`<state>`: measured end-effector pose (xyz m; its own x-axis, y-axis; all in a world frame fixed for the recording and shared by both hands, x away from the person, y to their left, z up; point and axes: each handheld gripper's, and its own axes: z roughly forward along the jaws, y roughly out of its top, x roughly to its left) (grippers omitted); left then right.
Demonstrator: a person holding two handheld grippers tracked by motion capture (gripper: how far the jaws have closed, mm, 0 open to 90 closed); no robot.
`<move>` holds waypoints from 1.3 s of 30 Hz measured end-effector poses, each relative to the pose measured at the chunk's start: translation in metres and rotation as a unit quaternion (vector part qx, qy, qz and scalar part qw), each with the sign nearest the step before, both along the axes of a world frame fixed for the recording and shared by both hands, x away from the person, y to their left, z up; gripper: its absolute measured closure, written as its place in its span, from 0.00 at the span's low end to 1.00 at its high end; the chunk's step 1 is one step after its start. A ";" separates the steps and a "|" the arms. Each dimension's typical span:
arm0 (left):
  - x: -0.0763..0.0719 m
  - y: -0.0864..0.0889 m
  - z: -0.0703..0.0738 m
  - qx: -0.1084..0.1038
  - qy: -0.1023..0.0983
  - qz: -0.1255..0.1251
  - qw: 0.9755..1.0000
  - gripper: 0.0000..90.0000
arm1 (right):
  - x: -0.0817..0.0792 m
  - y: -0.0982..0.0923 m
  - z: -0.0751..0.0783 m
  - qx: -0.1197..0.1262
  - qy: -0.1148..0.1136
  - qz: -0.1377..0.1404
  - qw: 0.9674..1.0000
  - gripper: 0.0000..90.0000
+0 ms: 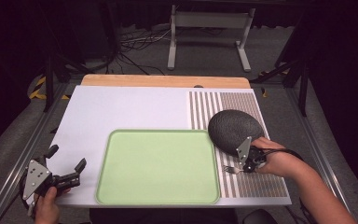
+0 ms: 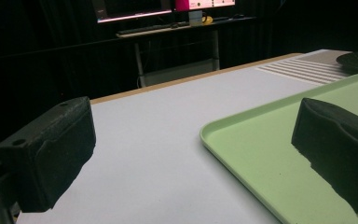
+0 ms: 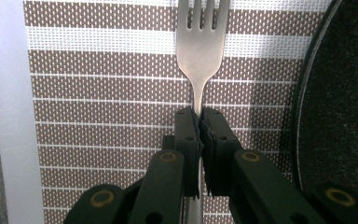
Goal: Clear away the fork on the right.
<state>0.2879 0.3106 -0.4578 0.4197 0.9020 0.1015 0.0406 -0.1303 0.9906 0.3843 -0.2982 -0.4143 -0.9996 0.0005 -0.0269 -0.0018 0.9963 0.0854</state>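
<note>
Fork pinched at neck by right gripper, on striped mat near dark plate, for lifting | left gripper spread, idle beside green tray

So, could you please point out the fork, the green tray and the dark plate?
fork (image 3: 200, 44): right gripper view, base of tines.
green tray (image 1: 158, 165): high view, bare floor.
dark plate (image 1: 233, 128): high view, centre.

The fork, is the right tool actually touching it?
Touching. In the right gripper view the right tool has its two jaws pressed together on the fork handle, with no gap on either side, above the striped mat.
</note>
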 end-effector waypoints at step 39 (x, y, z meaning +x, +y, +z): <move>0.000 0.001 0.000 0.001 0.000 0.002 1.000 0.00 | -0.008 0.008 0.058 0.087 -0.058 -0.007 0.994 0.95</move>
<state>0.2875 0.3112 -0.4574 0.4167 0.9031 0.1036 0.0405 -0.1324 0.9904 0.3762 -0.2897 -0.3567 -0.9896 0.0289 -0.1409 -0.0083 0.9665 0.2566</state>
